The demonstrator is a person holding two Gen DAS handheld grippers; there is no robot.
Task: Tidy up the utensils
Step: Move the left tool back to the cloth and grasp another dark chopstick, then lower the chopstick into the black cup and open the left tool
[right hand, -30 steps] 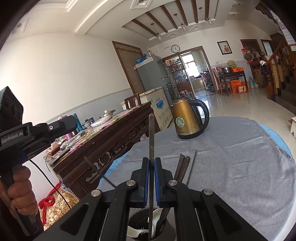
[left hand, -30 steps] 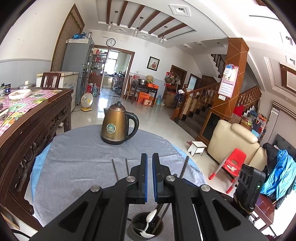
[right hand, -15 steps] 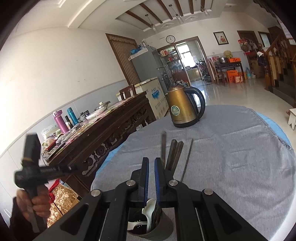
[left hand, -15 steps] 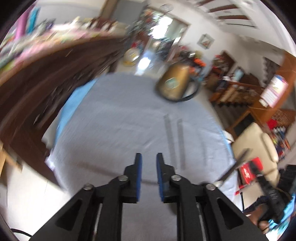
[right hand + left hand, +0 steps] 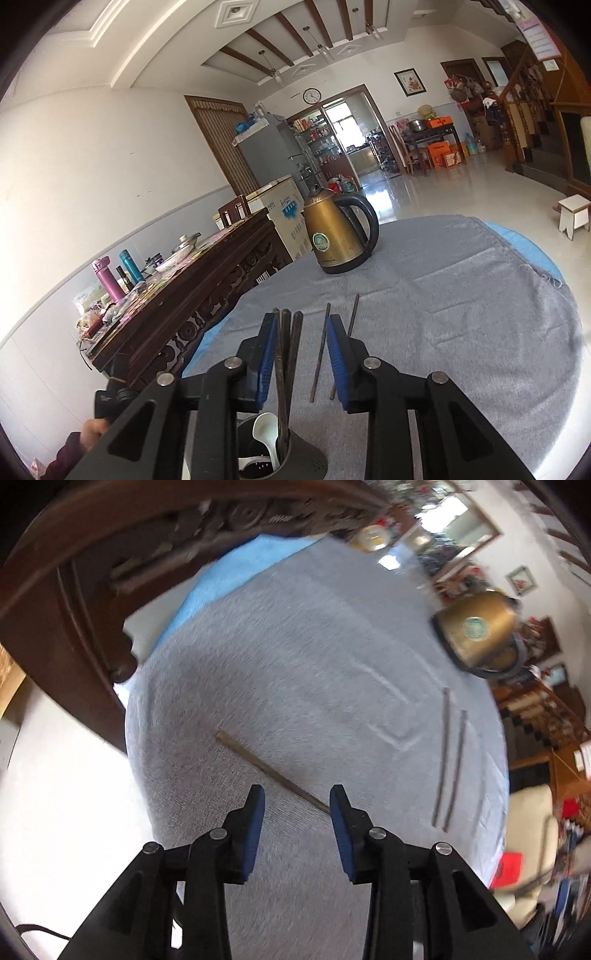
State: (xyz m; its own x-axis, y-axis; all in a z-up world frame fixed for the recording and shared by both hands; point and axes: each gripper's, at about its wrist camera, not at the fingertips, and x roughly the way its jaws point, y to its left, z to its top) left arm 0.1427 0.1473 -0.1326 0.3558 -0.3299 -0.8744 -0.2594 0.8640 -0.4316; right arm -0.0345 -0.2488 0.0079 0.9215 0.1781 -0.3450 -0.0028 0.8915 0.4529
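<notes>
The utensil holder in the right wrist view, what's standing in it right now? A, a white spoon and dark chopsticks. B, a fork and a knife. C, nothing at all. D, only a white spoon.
A: the holder contains a white spoon with several dark chopsticks standing upright beside it, their tops rising between the fingers of the open right claw.

Grey woven cloth (image 5: 295, 672) covers the table, a bright blue layer (image 5: 532, 247) peeking out at its edge. Brass-gold kettle (image 5: 332, 236) with black handle and a green round badge. Dark chopsticks (image 5: 286, 354) in a dark grey holder (image 5: 306, 461), beside a white spoon (image 5: 267, 432). Blue pads (image 5: 255, 827) on black gripper fingers. One brownish chopstick (image 5: 271, 771) on the grey.
</notes>
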